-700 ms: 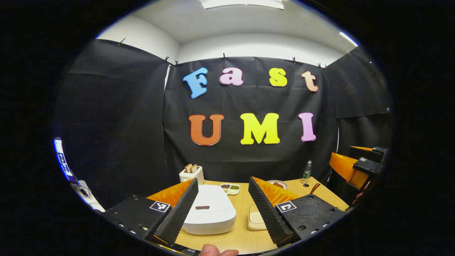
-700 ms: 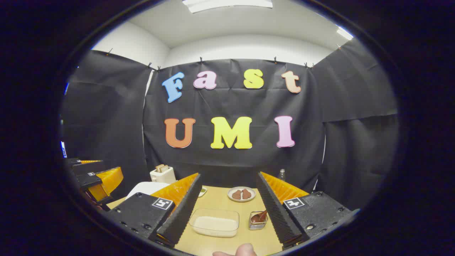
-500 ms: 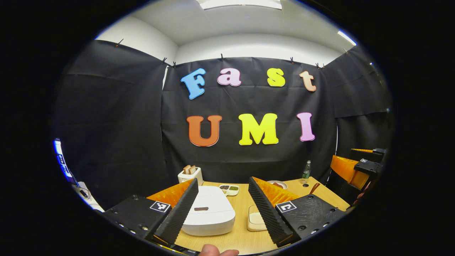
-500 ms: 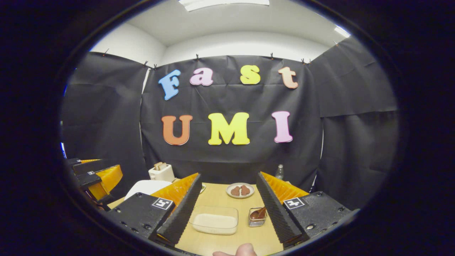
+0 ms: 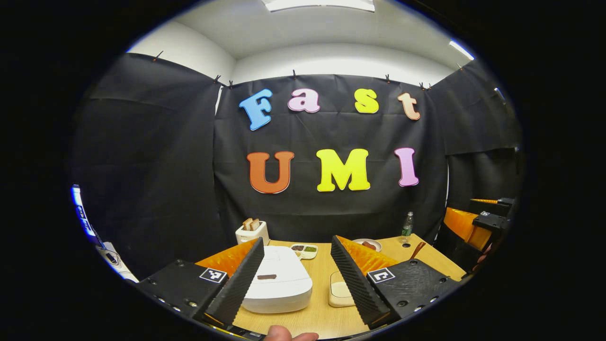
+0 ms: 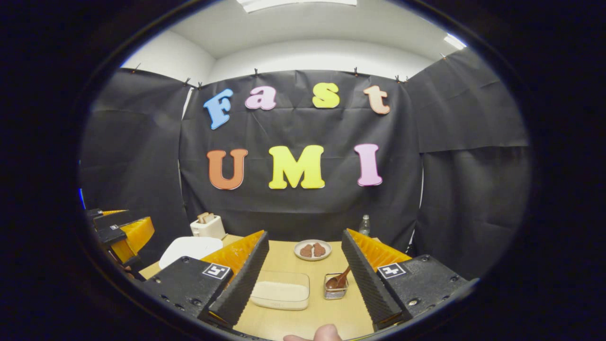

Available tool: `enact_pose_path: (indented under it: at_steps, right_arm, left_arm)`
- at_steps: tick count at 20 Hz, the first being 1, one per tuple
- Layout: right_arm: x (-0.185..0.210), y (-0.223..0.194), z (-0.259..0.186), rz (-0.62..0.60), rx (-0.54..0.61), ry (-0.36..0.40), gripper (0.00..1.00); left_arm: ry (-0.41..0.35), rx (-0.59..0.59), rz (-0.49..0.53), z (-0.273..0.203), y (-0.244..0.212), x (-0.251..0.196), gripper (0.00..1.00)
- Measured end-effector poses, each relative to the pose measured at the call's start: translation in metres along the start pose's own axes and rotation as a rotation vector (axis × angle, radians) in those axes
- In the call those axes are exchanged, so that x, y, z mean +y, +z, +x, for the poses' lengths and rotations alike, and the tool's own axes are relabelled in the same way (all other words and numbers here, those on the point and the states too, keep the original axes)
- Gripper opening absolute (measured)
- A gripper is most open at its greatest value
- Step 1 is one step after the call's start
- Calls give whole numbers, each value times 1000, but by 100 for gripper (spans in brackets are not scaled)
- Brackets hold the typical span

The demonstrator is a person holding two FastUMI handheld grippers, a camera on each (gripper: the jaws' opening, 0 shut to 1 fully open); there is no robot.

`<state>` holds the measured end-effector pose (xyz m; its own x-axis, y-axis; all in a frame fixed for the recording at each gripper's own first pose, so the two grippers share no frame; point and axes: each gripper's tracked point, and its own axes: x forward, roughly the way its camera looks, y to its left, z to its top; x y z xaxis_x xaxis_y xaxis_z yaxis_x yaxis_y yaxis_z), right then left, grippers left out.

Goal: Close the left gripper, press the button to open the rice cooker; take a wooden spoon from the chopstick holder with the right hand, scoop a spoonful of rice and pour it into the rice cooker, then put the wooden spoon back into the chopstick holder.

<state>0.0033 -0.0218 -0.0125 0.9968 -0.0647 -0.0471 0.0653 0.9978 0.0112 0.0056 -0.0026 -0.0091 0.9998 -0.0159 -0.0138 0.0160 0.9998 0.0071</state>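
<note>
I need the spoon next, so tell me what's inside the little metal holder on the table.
In the right gripper view, the metal holder holds one wooden spoon, bowl down inside and handle leaning out to the upper right. The spoon bowl covers the holder's bottom, so anything under it can't be seen.

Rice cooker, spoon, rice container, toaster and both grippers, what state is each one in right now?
Rice cooker: lid shut.
Wooden spoon: standing in the chopstick holder.
Rice container: uncovered, holding rice.
Toaster: bread in its slots.
Left gripper: jaws open.
Right gripper: jaws open.
</note>
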Motion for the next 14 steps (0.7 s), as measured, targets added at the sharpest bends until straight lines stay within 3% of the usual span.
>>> enact_pose_path:
  at_steps: [14]
  right_arm:
    - [-7, -10, 20, 5, 37, -6, 98]
  left_arm:
    - [-3, 83, -11, 16, -24, -4, 92]
